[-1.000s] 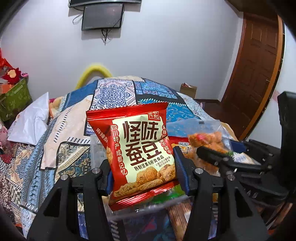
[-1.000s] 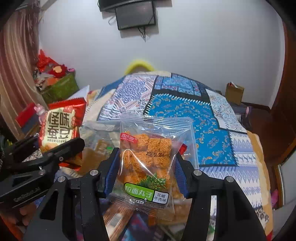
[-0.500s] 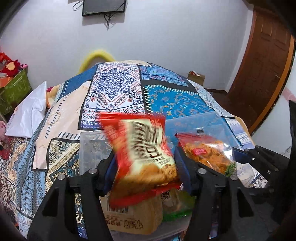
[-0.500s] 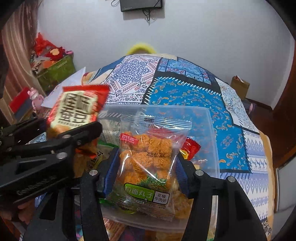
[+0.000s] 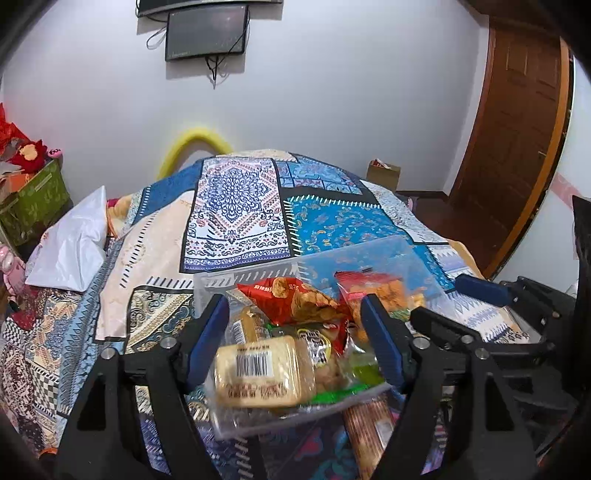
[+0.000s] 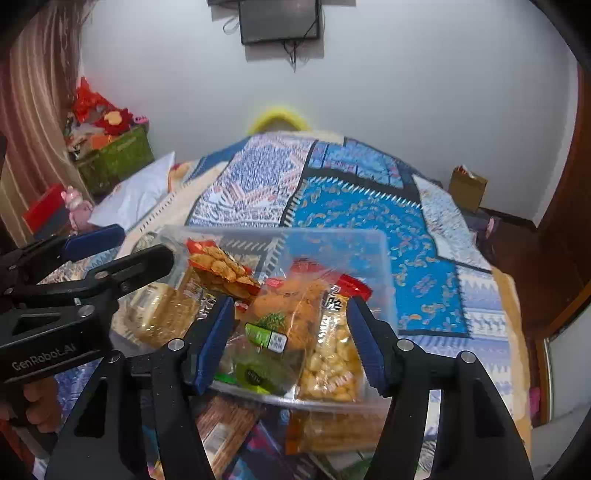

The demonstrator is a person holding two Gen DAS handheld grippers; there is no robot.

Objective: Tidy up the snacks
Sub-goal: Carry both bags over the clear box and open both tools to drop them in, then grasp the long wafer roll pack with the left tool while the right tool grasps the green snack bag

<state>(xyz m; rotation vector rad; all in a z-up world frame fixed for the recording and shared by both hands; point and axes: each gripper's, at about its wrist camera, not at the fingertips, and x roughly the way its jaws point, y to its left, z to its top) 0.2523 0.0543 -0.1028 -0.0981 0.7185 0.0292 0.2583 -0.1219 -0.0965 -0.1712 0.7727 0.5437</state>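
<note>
Left tongs (image 5: 295, 332) jaws opening; right tongs (image 6: 290, 338) opening, tilted down

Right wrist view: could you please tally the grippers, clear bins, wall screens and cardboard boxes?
Grippers: 2 (left gripper, right gripper; jaws of both opening, nothing gripped between them)
Clear plastic bin: 1
Wall screen: 1
Cardboard box: 1
Total: 5
</note>
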